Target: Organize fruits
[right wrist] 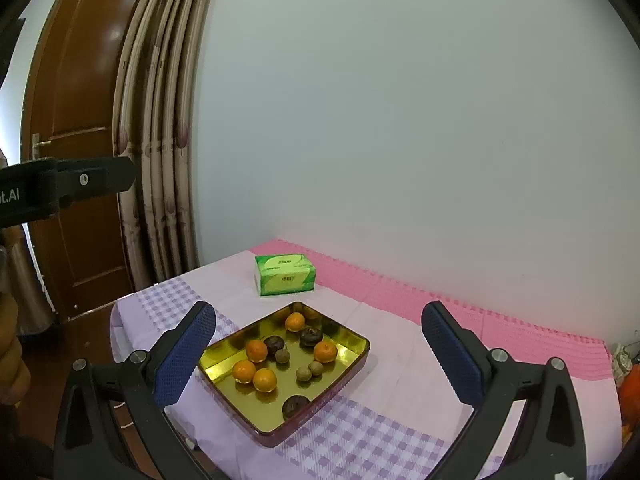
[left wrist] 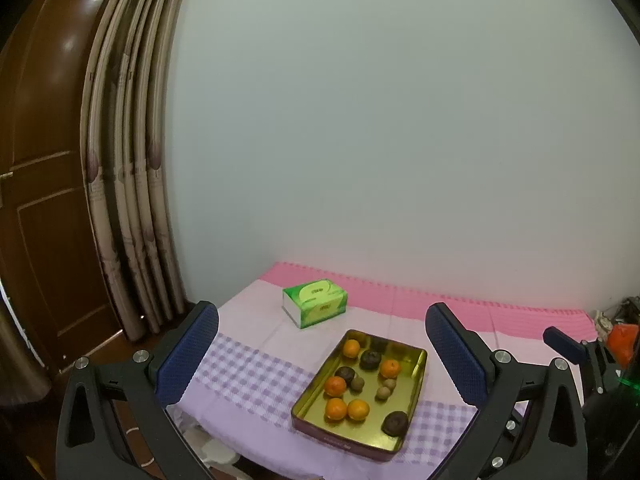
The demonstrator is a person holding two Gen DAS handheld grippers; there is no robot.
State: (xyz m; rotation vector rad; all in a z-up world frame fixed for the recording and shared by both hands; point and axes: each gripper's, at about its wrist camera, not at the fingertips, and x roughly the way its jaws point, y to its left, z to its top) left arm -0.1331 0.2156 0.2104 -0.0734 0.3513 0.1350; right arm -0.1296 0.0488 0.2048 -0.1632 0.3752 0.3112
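Observation:
A gold tin tray (left wrist: 344, 442) (right wrist: 256, 410) sits on the checked cloth. It holds several oranges (left wrist: 335, 409) (right wrist: 264, 380), dark round fruits (left wrist: 370, 359) (right wrist: 311, 336) and small brown fruits (left wrist: 383, 393) (right wrist: 303, 374), all mixed together. My left gripper (left wrist: 322, 356) hovers open, above and in front of the tray, with nothing between its blue pads. My right gripper (right wrist: 318, 358) is open too, empty, and looks at the tray from the right front. One finger (left wrist: 564, 340) of it shows at the right edge of the left wrist view.
A green tissue box (left wrist: 315, 302) (right wrist: 285, 274) stands behind the tray. A pink foam mat (right wrist: 440, 300) runs along the wall. The table's left edge drops towards a curtain (right wrist: 160, 160) and a wooden door (right wrist: 80, 120). A hand (right wrist: 12, 360) shows at far left.

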